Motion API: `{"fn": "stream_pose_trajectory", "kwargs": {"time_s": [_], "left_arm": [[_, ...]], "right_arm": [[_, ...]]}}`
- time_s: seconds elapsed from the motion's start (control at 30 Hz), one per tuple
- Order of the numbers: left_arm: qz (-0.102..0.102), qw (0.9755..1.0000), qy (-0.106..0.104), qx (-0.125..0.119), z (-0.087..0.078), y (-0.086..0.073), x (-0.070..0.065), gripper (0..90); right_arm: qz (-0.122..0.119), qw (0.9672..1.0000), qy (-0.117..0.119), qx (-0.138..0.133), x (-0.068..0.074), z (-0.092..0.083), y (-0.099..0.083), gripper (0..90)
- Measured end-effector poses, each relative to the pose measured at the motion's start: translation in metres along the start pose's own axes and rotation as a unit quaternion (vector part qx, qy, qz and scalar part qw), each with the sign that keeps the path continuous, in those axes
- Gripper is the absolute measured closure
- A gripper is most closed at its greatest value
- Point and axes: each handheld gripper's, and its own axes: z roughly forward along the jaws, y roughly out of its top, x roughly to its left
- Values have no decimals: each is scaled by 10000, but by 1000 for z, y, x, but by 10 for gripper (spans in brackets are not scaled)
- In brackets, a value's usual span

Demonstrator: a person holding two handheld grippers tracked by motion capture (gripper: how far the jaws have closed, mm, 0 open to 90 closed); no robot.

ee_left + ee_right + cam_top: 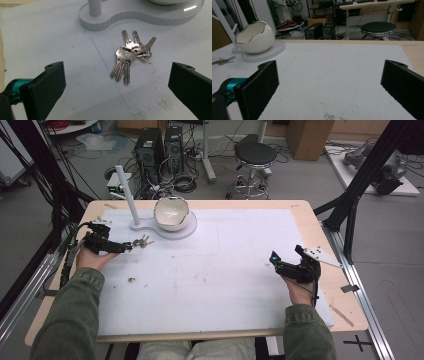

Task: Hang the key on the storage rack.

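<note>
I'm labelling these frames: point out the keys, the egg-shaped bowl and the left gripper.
keys (130, 53), left gripper view, on the ring.
egg-shaped bowl (257, 40), right gripper view, outer wall.
left gripper (129, 247), high view, between its fingers.

One bunch of keys (130, 56) lies on the white mat (215, 285); in the left gripper view about seven silver keys can be told apart on its ring, three fanned away from the camera and roughly four pointing toward it, though overlap makes the exact number uncertain. There is one egg-shaped white bowl (171, 213) with a jagged rim, one white stand base (140, 18) under it, and one upright white post (127, 195) rising from that base. Two grippers are on the table, the left gripper (131, 247) and the right gripper (273, 258), each with two black jaws; beyond the table stand one round black stool (255, 155) and two dark computer towers (161, 147).
</note>
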Motion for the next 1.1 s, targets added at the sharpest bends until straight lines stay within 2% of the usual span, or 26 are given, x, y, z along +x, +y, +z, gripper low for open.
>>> {"fn": "stream_pose_trajectory", "kwargs": {"time_s": [0.17,0.2,0.23,0.33,0.47,0.6,0.73,0.8,0.93,1.0,1.03,1.1], "left_arm": [[241,9988,-137,401,13,11,3,18],[285,9984,-208,432,15,13,3,18],[342,9977,-410,427,21,16,2,19],[402,9969,-389,553,27,19,2,21],[420,9945,-376,880,41,24,4,22],[364,9931,-399,1038,50,27,7,23],[337,9912,-374,1225,57,23,9,24],[354,9909,-328,1256,58,22,10,24],[416,9924,-333,1113,54,25,10,87],[518,9923,-328,1072,52,25,9,149],[609,9917,-270,1095,52,25,9,239],[594,9917,-283,1103,52,25,10,256]], "right_arm": [[45,10000,6,-10,-1,-1,0,6],[45,10000,6,-10,-1,-1,0,6],[33,10000,5,-3,-1,-1,0,6],[26,10000,41,-4,0,-1,0,6],[-3,10000,72,-15,0,0,0,6],[18,10000,84,-3,0,-1,0,6],[16,9999,108,-15,-1,0,0,6],[17,9999,109,-15,-1,0,0,6],[1,9999,120,-4,-1,0,0,6],[-38,9999,116,-6,-1,0,0,6],[-58,9999,127,8,-1,0,0,6],[-36,9999,127,21,0,1,0,6]]}}
